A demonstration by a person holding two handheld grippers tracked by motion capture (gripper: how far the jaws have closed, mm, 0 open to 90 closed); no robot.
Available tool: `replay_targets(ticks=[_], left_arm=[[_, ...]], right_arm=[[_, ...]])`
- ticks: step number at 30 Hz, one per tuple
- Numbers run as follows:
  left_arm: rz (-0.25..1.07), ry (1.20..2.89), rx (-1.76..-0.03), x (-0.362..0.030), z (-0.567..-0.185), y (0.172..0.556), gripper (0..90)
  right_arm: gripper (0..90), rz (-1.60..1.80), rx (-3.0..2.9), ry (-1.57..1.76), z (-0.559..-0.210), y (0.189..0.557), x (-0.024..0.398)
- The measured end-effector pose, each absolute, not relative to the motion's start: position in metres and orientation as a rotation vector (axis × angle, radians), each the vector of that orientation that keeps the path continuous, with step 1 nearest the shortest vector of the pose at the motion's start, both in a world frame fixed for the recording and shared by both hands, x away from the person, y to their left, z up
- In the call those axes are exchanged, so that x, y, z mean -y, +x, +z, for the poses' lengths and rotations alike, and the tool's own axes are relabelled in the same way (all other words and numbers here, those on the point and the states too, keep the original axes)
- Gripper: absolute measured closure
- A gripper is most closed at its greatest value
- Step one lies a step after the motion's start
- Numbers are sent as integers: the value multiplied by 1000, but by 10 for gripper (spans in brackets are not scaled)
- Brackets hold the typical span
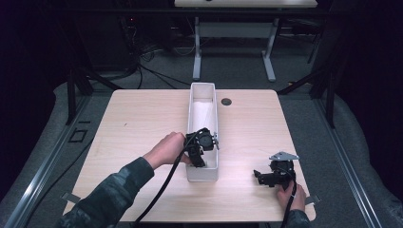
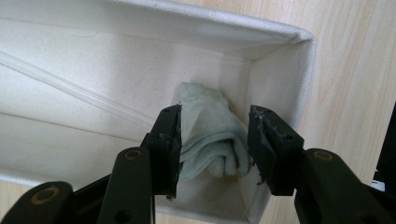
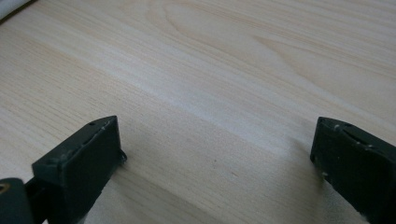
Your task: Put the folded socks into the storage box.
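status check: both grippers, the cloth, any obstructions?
Left gripper in white bin, jaws astride pale green cloth, grip unconfirmed. Right gripper open over bare table. No obstructions seen.

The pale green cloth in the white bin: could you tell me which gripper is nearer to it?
Left. The left gripper is down inside the white bin, its jaws either side of the pale green cloth. The right gripper is over bare table, apart from the bin.

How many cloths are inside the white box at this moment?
1. A pale green cloth lies bunched in the near end of the white box, between the jaws of the left gripper. More could be hidden behind that gripper in the high view.
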State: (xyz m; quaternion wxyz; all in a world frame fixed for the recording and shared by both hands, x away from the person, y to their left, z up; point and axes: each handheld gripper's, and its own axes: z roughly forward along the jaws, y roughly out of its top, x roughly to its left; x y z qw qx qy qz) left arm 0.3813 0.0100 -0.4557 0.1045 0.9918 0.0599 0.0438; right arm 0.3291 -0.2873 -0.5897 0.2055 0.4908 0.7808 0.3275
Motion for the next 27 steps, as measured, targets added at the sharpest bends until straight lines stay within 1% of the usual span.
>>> replay_targets(ticks=[7, 20, 27], left_arm=[[151, 2900, -202, -15, -447, 382, 510], [201, 2831, -279, -30, -427, 383, 413], [208, 2799, -313, -42, -419, 382, 320]], right_arm=[[13, 912, -2176, 1366, -590, 329, 287], [13, 912, -2176, 1364, -590, 329, 287], [13, 912, -2176, 1365, -590, 329, 287]])
